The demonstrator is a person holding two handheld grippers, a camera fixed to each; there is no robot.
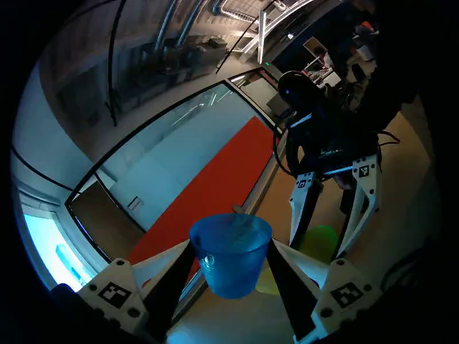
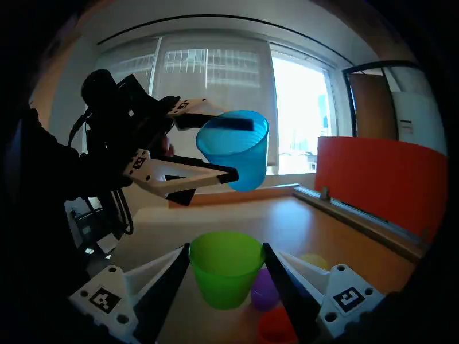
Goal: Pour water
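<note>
A translucent blue cup (image 1: 231, 255) sits upright between the fingers of my left gripper (image 1: 229, 261), which is shut on it and held up in the air. My right gripper (image 2: 226, 269) is shut on a green cup (image 2: 225, 268), held low over the wooden table (image 2: 298, 223). In the right gripper view the blue cup (image 2: 235, 148) hangs above and beyond the green one, tilted a little, clamped by the left gripper (image 2: 229, 146). In the left gripper view the right gripper (image 1: 327, 241) stands to the right with the green cup (image 1: 319, 239) between its fingers. No water can be made out.
A purple cup (image 2: 265, 289), a red cup (image 2: 275, 327) and a yellow one (image 2: 314, 261) stand on the table by the green cup. A red panel (image 2: 381, 178) runs along the table's right edge. Bright windows (image 2: 229, 80) lie behind. A person's dark sleeve (image 2: 46, 172) is at left.
</note>
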